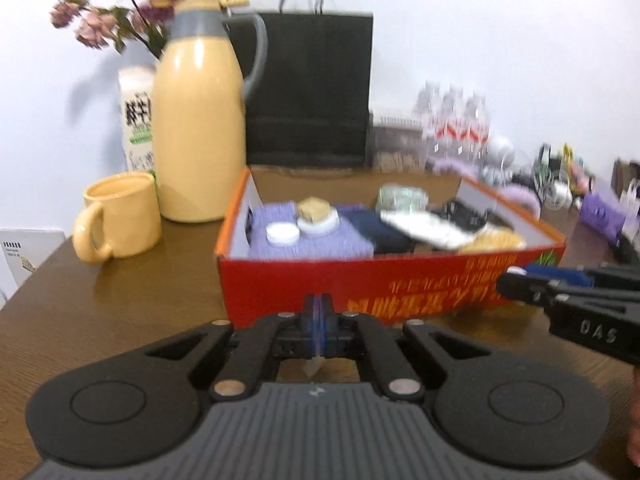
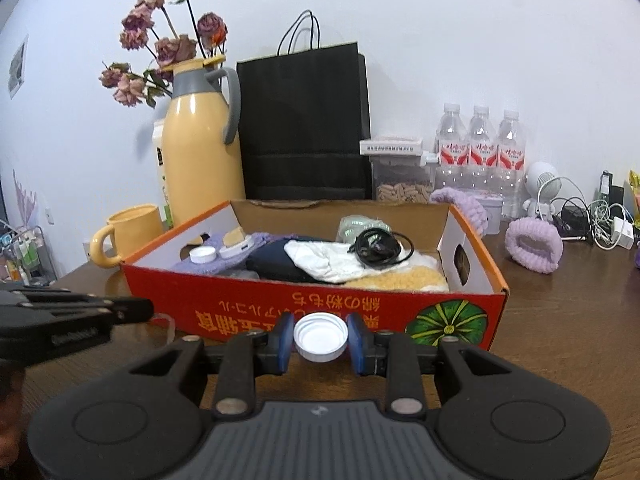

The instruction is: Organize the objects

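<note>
A red cardboard box (image 1: 360,280) (image 2: 280,300) stands on the brown table, holding folded cloths, a black cable (image 2: 378,246), a white cap (image 2: 202,255) and a small lidded jar (image 2: 236,242). My right gripper (image 2: 320,338) is shut on a white bottle cap (image 2: 320,336), open side facing the camera, just in front of the box's near wall. My left gripper (image 1: 318,320) is shut, with a thin clear sliver between its pads, in front of the box. The right gripper also shows in the left wrist view (image 1: 516,278), and the left one in the right wrist view (image 2: 140,310).
A yellow thermos (image 2: 200,148), yellow mug (image 2: 128,234), milk carton (image 1: 138,120), dried flowers and black paper bag (image 2: 308,128) stand behind the box. Water bottles (image 2: 480,148), a pill container, purple fuzzy bands (image 2: 534,246), a white speaker and cables lie to the right.
</note>
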Motion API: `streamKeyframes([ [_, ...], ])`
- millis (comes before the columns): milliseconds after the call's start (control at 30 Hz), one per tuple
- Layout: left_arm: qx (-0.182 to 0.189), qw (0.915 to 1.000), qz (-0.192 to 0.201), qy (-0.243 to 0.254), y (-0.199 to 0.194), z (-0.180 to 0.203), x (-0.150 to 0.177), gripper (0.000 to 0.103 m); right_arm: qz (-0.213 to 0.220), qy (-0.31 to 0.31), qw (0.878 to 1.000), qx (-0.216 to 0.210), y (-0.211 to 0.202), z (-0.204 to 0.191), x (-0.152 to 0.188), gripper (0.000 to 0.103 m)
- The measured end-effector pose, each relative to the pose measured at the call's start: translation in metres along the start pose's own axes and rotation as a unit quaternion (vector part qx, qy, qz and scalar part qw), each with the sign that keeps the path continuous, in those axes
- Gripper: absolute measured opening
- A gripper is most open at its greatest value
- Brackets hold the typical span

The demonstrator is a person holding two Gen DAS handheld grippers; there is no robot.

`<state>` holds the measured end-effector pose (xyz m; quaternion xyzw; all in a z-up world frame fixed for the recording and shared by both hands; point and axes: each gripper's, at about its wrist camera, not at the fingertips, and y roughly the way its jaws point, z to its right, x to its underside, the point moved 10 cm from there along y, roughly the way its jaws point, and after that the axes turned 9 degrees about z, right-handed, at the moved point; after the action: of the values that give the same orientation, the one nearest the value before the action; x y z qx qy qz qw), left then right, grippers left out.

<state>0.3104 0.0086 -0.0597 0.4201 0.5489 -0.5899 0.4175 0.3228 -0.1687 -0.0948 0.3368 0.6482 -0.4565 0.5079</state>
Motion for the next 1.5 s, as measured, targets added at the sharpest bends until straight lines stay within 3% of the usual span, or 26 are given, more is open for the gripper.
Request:
streamKeyframes([
  [200,0.001,0.9994,0.028,-0.019,-0.014,-0.006,-0.015,0.001,0.009,-0.003,1.000,-0.006,-0.004,-0.002,-0.004,0.027],
  [300,0.000,0.9998,0.012,-0.017,-0.009,-0.006,-0.009,0.006,0.009,-0.004,1.000,-0.007,-0.004,-0.003,-0.004,0.027],
  [367,-0.002,0.9998,-0.015,-0.010,0.002,-0.004,0.002,0.025,0.007,-0.003,1.000,-0.007,-0.004,-0.003,-0.003,0.027],
  [400,-0.001,0.9995,-0.030,-0.009,0.007,-0.003,0.007,0.057,0.006,-0.003,1.000,-0.008,-0.004,-0.003,-0.003,0.027],
  [433,-0.003,0.9991,-0.042,-0.005,0.013,-0.002,0.012,0.076,0.006,-0.004,1.000,-0.008,-0.004,-0.004,-0.003,0.027],
  [467,-0.006,0.9988,-0.049,0.002,0.018,-0.001,0.016,0.078,0.005,-0.004,1.000,-0.009,-0.004,-0.004,-0.002,0.027],
  [567,-0.007,0.9970,-0.074,0.023,0.032,0.004,0.028,0.077,0.003,-0.005,1.000,-0.009,-0.003,-0.005,-0.001,0.027],
  [667,-0.005,0.9938,-0.105,0.036,0.045,0.009,0.042,0.070,0.001,-0.006,1.000,-0.009,-0.003,-0.006,-0.001,0.027],
  [767,-0.007,0.9940,-0.100,0.043,0.046,0.011,0.043,0.068,0.001,-0.006,1.000,-0.009,-0.003,-0.006,0.000,0.027],
  [800,-0.003,0.9941,-0.099,0.044,0.045,0.012,0.043,0.058,0.001,-0.006,1.000,-0.009,-0.003,-0.005,0.000,0.027],
  [833,0.002,0.9942,-0.097,0.047,0.043,0.014,0.042,0.038,0.001,-0.006,1.000,-0.009,-0.003,-0.006,0.000,0.027],
  [933,0.014,0.9939,-0.093,0.057,0.039,0.021,0.043,0.007,0.001,-0.006,1.000,-0.009,-0.003,-0.006,0.000,0.027],
  [1067,0.029,0.9948,-0.086,0.045,0.032,0.025,0.041,0.007,0.004,-0.006,1.000,-0.010,-0.003,-0.006,0.001,0.027],
  [1300,0.035,0.9987,-0.020,0.033,0.001,0.030,0.013,0.007,0.015,-0.003,1.000,-0.014,-0.008,-0.007,-0.004,0.027],
  [1500,0.052,0.9980,0.035,0.005,-0.022,0.036,-0.031,0.007,0.041,-0.004,0.999,-0.029,-0.018,-0.010,-0.027,0.027],
])
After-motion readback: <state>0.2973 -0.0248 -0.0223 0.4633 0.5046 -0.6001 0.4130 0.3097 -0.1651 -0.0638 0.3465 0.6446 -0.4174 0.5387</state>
